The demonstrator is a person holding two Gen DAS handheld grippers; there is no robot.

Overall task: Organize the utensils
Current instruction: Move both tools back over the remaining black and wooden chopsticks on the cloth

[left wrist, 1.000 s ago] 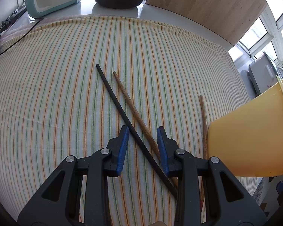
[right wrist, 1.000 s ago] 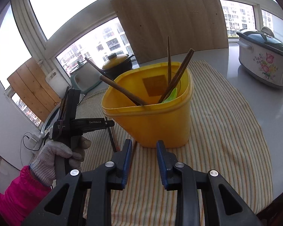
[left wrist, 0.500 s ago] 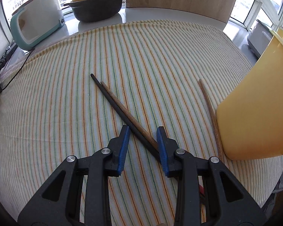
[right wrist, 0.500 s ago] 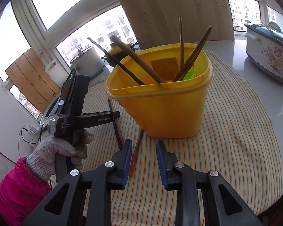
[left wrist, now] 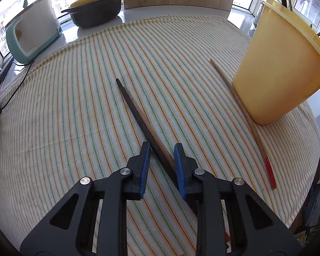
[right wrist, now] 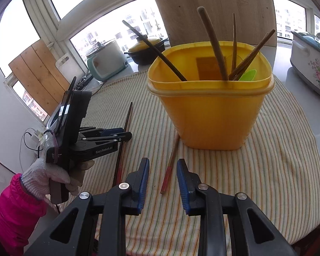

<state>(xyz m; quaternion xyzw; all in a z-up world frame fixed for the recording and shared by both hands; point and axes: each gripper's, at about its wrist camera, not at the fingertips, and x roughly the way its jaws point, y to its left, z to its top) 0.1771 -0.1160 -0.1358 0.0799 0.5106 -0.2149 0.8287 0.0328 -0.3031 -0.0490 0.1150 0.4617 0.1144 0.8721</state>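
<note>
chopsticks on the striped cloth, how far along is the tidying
Done: several wooden and dark sticks and a green utensil stand in the yellow plastic tub.

In hand: nothing gripped. The left gripper is open around a dark chopstick and a brown wooden chopstick lying side by side. The right gripper is open.

Left: those two, plus the red-tipped wooden chopstick beside the tub's base.

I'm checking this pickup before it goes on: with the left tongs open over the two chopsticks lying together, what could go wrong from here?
1. The black chopstick and brown chopstick lie touching between the open left tongs; closing may catch both, or squeeze one out.
2. The red-tipped chopstick rests against the yellow bin; nudging the bin could roll it.
3. Sticks already lean across the bin, so a new one may snag.
</note>
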